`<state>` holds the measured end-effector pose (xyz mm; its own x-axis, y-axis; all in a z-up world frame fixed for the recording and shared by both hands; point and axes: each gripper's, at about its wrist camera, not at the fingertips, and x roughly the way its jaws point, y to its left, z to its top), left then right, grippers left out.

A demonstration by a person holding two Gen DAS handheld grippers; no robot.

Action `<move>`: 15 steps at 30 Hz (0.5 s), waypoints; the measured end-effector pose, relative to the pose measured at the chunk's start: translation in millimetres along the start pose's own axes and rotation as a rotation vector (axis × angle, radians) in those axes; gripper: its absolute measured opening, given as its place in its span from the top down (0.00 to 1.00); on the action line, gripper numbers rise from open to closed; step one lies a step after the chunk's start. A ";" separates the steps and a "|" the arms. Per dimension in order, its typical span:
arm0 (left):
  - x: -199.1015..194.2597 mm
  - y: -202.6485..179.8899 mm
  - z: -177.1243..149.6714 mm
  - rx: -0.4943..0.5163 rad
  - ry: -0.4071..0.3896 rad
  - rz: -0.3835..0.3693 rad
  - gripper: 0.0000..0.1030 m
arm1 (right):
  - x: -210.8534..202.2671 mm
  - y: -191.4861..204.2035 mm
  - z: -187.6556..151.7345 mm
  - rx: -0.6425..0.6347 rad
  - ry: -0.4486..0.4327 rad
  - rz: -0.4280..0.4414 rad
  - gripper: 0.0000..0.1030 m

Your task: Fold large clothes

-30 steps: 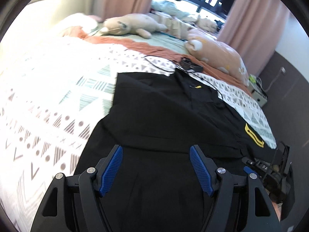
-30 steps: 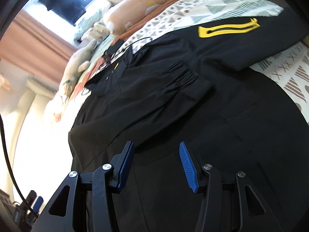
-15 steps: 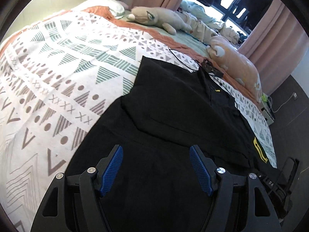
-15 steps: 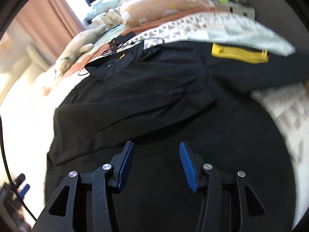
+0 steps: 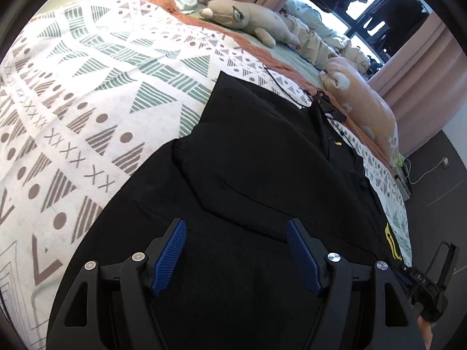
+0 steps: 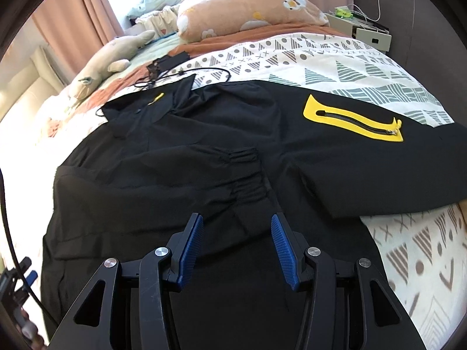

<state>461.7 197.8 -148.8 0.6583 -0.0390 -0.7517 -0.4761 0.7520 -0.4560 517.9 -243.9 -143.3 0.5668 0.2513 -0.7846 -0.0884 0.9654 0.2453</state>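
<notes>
1. Since a second ago both cameras have swung: the left view takes in more of the patterned bedspread [image 5: 87, 93], and the right view has levelled, bringing the yellow zip patch [image 6: 350, 118] to the jacket's right.
2. The left gripper [image 5: 236, 252] hovers above the black jacket [image 5: 262, 160], its jaws spread wide and gripping nothing.
3. The jacket lies flat on the bedspread, one sleeve folded across its front.
4. The right gripper [image 6: 237, 245] hangs above the jacket's gathered cuff [image 6: 248, 175], jaws parted and empty.
5. Beyond the jacket's collar lie a plush toy [image 6: 108, 64] and a peach pillow [image 6: 248, 8].
</notes>
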 end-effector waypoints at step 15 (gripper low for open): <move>-5.7 22.3 13.1 -0.070 -0.040 0.030 0.33 | 55.5 -15.3 41.6 0.048 0.030 -0.071 0.52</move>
<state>454.9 223.4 -148.5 0.6656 0.0104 -0.7462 -0.5346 0.7043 -0.4671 584.8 -247.6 -166.9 0.5453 0.1851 -0.8175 -0.0092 0.9766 0.2150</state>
